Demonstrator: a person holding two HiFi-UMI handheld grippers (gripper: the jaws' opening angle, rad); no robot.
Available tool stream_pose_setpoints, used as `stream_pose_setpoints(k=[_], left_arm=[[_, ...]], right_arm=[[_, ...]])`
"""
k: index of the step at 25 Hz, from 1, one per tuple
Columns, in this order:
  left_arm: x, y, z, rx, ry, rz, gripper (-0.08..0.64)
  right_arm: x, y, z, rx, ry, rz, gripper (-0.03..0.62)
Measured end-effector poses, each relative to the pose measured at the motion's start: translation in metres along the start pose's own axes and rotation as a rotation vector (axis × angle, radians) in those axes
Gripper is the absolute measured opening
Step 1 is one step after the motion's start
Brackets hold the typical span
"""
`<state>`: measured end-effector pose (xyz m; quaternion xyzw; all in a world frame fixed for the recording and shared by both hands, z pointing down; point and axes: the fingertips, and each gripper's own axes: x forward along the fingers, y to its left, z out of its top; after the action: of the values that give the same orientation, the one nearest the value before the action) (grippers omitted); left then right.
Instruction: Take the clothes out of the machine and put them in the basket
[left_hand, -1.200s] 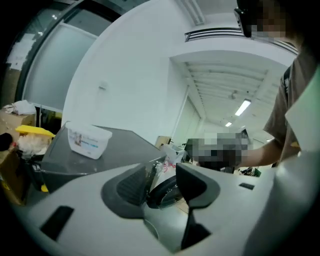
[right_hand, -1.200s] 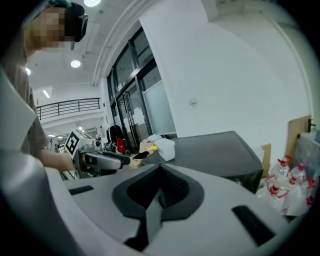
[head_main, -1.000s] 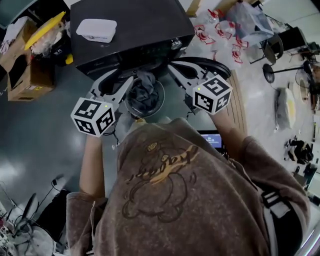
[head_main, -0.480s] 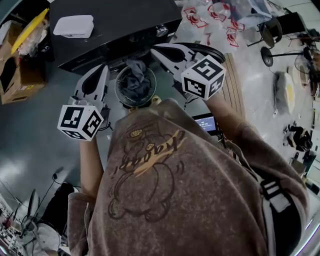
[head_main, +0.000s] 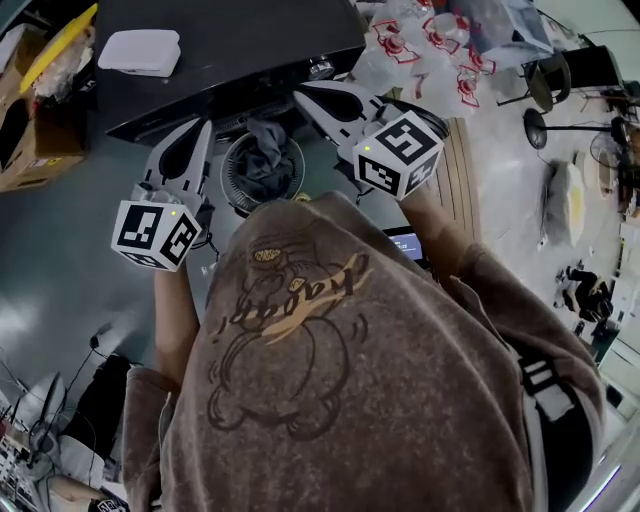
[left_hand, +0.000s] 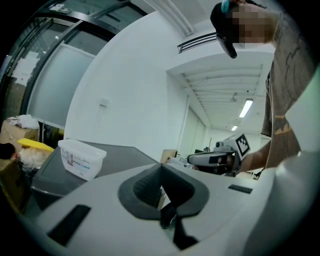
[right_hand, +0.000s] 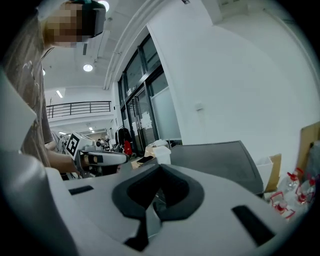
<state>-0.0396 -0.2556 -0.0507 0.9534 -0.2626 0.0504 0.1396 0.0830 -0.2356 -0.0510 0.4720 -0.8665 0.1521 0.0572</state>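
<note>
Entry: grey clothes (head_main: 265, 165) in round basket (head_main: 227, 178) below machine (head_main: 230, 50); left gripper (head_main: 203, 128), right gripper (head_main: 305, 97) both closed, empty; transfer seemingly underway; next: reopen, reach for any remaining garment.

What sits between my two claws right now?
In the head view, a round ribbed container holding a dark grey garment lies between the left claw and the right claw, just in front of the black machine.
</note>
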Motion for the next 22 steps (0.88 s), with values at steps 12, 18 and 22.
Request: stream_pose_setpoints(k=[12, 18, 22], left_arm=[[-0.001, 0.010, -0.001, -0.042, -0.018, 0.056, 0.006], [-0.003, 0.014, 0.000, -0.030, -0.016, 0.068, 0.006], [-0.002, 0.013, 0.000, -0.028, -0.024, 0.078, 0.006]], right_arm=[[-0.005, -0.006, -0.004, -0.032, -0.019, -0.028, -0.003], [-0.003, -0.003, -0.010, -0.025, -0.035, -0.064, -0.003], [0.001, 0.002, -0.011, -0.023, -0.050, -0.069, -0.003]])
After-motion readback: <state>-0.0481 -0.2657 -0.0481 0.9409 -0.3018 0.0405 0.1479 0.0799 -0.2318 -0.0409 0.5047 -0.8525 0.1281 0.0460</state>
